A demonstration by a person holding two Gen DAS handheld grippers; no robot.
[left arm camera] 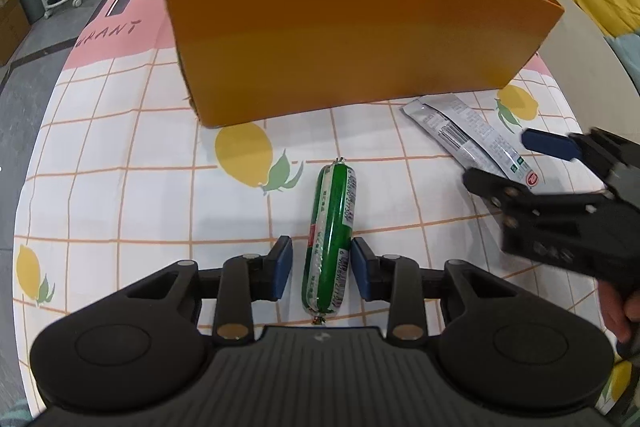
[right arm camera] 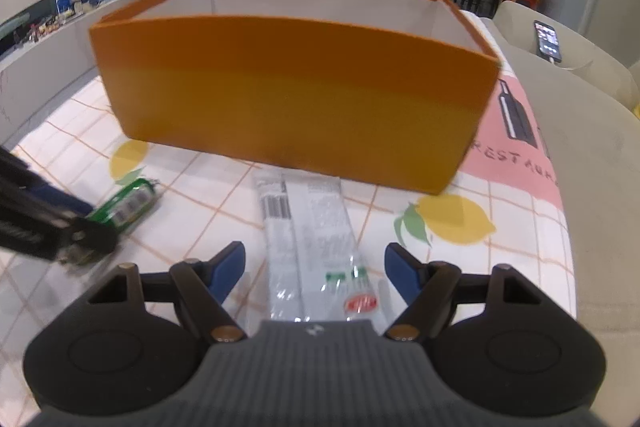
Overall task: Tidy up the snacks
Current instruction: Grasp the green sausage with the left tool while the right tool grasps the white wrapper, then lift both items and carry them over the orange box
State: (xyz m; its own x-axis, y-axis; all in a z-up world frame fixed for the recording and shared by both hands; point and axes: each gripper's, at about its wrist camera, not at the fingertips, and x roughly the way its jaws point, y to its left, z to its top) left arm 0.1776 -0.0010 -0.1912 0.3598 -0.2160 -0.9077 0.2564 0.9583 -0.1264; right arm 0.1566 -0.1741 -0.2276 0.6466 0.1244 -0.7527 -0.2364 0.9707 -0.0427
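The left gripper [left arm camera: 321, 269] is straddling a green sausage [left arm camera: 330, 243] that is lying on the lemon-print tablecloth [left arm camera: 120, 155], its blue pads just clear of the wrapper. To the right, the right gripper [left arm camera: 498, 163] is spreading over a silver snack packet [left arm camera: 460, 129]. An orange box [left arm camera: 340, 39] is standing behind.

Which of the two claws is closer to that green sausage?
Left. The left gripper straddles the green sausage, fingers open on either side. The right gripper is off to the side, over the silver packet.
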